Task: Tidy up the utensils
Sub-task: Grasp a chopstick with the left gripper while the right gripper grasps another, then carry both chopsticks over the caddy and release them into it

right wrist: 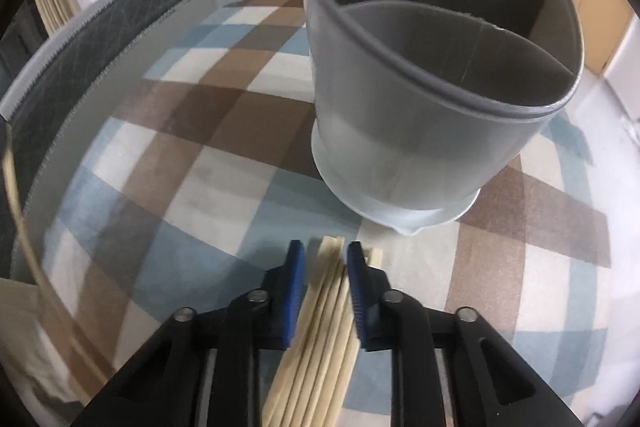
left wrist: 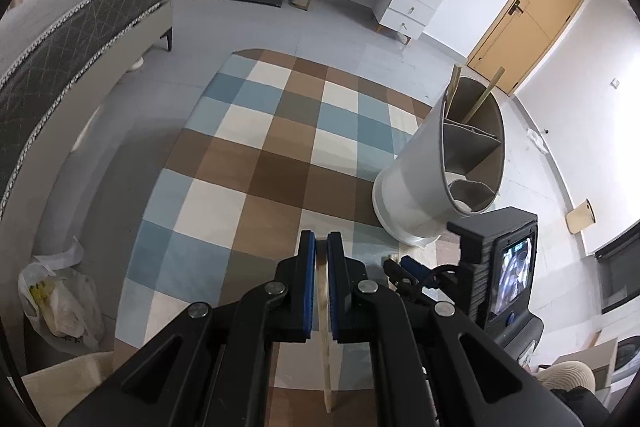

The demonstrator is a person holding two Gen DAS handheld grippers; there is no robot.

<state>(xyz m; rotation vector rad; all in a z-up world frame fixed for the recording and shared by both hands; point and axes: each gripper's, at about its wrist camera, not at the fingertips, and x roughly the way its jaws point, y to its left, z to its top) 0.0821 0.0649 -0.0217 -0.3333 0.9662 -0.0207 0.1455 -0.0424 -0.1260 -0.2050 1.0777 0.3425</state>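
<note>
On a checkered rug [left wrist: 248, 155] beside a bed, the left hand-held gripper [left wrist: 321, 247] clamps one chopstick [left wrist: 323, 327]; the right hand-held gripper [right wrist: 322, 255] straddles, unclenched, the remaining chopstick bundle [right wrist: 320, 339]. The divided utensil holder [left wrist: 432, 163] just beyond already holds two sticks, so most remain.

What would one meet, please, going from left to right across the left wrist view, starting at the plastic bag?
Plastic bag → left claw shut on a single chopstick → grey utensil holder → right claw's camera unit → yellow door at the far wall.
</note>
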